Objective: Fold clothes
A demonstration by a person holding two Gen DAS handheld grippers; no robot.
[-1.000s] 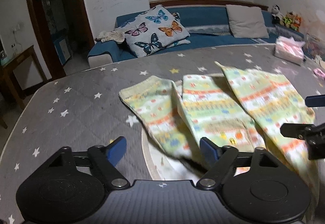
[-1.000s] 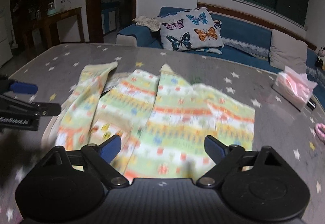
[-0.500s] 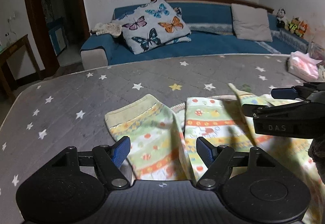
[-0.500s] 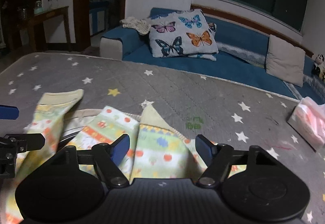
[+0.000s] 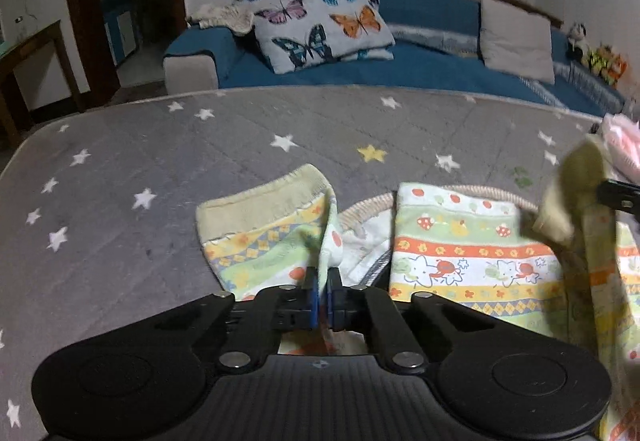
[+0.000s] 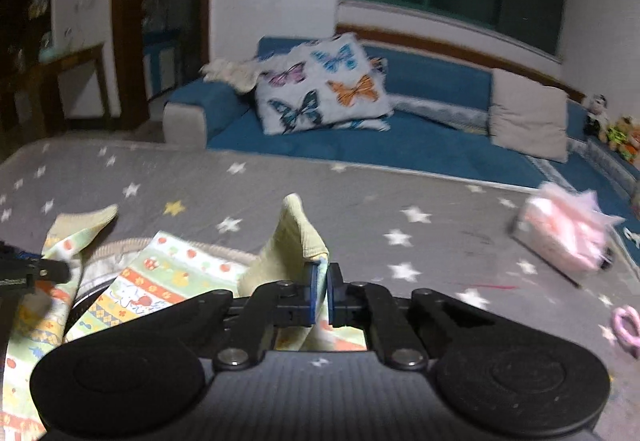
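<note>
L tongs [image 5: 322, 295] & R tongs [image 6: 320, 293] are shut tight on the shirt [image 5: 460, 261]. One sleeve is held by each, prob. so they can be folded in.

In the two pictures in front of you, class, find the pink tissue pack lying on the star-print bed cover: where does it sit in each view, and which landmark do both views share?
Left wrist view: pink tissue pack at the far right edge, partly cut off, beyond the lifted sleeve.
Right wrist view: pink tissue pack on the right, in full, though blurred.
Shared landmark: the butterfly cushion on the blue sofa.
</note>
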